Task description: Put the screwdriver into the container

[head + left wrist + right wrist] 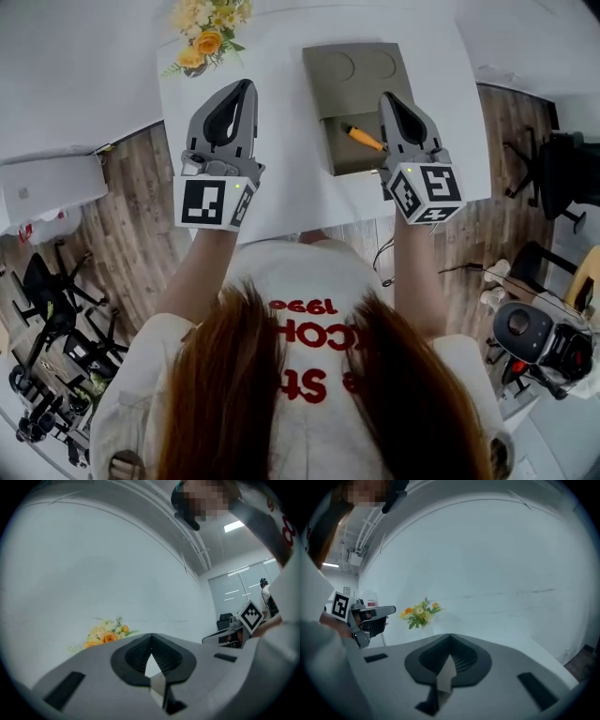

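Observation:
A screwdriver (363,138) with an orange handle lies in the lower compartment of the grey container (356,75) on the white table (281,178). One of its ends is hidden behind my right gripper. In the head view my right gripper (386,97) is held up over the container's right edge, jaws shut and empty. Its own view shows the right gripper (450,636) shut against bare wall. My left gripper (247,86) is held up left of the container, also shut on nothing. Seen from its own camera, the left gripper (151,636) has its jaws meeting at the tip.
A bunch of yellow and orange flowers (206,33) stands at the table's far left; the flowers (107,634) and flowers (421,612) show in both gripper views. Black office chairs (562,169) stand to the right, a white box (47,187) to the left.

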`<action>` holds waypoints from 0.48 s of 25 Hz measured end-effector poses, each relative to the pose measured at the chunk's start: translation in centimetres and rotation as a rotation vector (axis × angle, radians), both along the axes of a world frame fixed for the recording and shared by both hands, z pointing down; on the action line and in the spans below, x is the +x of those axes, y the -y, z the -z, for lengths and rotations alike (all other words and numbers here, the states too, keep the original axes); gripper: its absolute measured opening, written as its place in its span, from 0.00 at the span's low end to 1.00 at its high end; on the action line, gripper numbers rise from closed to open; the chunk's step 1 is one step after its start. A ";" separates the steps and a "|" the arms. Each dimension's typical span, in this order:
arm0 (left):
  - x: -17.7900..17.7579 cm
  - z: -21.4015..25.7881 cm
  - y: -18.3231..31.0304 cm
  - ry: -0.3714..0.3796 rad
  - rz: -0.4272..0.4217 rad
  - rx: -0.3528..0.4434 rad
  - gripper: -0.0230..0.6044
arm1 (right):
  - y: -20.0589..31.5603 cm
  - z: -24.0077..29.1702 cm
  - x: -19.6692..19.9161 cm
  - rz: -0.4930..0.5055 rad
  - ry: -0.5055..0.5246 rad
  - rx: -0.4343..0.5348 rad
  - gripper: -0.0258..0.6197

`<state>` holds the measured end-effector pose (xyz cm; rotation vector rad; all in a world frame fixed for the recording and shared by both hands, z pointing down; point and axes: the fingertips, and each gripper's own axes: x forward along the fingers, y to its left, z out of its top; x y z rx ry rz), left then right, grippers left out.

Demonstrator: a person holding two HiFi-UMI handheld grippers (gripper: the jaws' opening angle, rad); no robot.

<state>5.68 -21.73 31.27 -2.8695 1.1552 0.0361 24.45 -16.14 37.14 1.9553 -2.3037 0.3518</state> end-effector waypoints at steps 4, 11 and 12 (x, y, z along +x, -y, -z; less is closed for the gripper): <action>-1.9 1.2 0.0 -0.010 0.048 0.021 0.05 | 0.9 2.7 -1.7 0.027 -0.020 0.067 0.05; -6.3 2.6 0.2 -0.016 0.149 0.061 0.05 | 3.2 5.5 -5.9 0.098 -0.006 0.116 0.04; -7.0 2.6 0.3 -0.016 0.163 0.065 0.05 | 3.5 5.9 -6.6 0.110 -0.003 0.127 0.04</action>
